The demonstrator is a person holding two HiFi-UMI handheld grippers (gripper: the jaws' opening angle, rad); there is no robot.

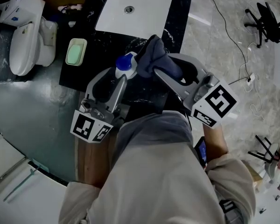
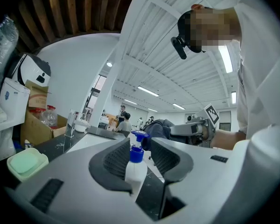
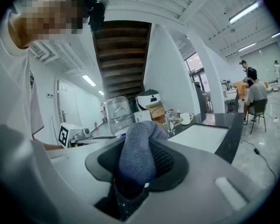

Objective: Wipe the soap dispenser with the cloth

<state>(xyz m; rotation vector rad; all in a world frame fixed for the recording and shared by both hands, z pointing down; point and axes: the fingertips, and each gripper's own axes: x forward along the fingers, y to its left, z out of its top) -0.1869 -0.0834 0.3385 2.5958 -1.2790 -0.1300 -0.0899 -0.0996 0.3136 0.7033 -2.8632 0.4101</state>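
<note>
The soap dispenser (image 1: 126, 65) is a white bottle with a blue pump, standing on the black counter (image 1: 91, 55). My left gripper (image 1: 123, 76) is shut on its body; in the left gripper view the bottle (image 2: 136, 168) stands upright between the ribbed pads (image 2: 114, 160). My right gripper (image 1: 159, 72) is shut on a dark grey-blue cloth (image 1: 154, 55), bunched and pressed against the right side of the pump head. The cloth (image 3: 137, 155) fills the jaws in the right gripper view. From the left gripper view the cloth (image 2: 159, 127) sits just behind the pump.
A green soap dish (image 1: 76, 52) lies on the counter to the left of the dispenser. The white sink (image 1: 135, 8) is behind it, with a faucet (image 2: 71, 123). A white toilet (image 1: 25, 48) stands at far left. Cables (image 1: 233, 41) run over the floor at right.
</note>
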